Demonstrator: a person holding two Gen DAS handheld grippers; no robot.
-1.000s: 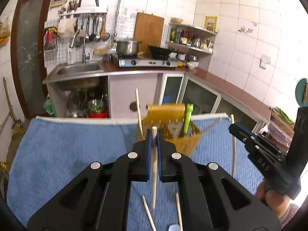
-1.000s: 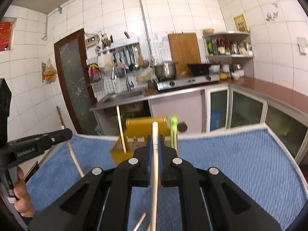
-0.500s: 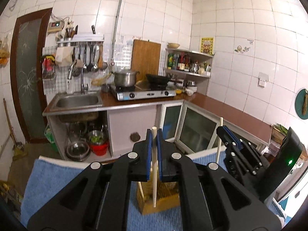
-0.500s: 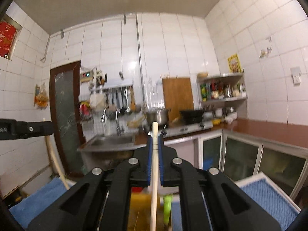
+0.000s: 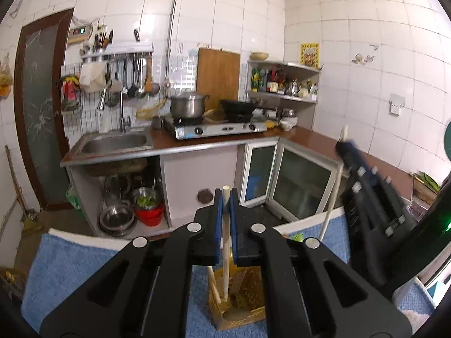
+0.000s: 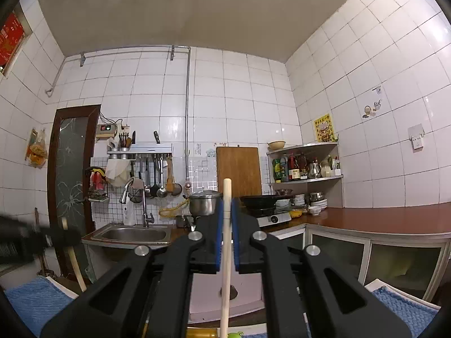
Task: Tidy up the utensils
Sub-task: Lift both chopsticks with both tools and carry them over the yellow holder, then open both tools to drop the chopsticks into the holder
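The left gripper (image 5: 226,197) is clamped on a chopstick (image 5: 225,256) over the yellow utensil holder (image 5: 239,295); the right gripper (image 6: 227,205) clamps another chopstick (image 6: 225,267); each should hang plumb above the holder's opening before release.

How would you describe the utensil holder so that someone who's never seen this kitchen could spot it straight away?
Look at the blue towel in front of the kitchen counter. On it, just below the left gripper, stands a yellow box with an open top. It is the only container on the towel, and the lower end of the chopstick in that gripper hangs inside it.
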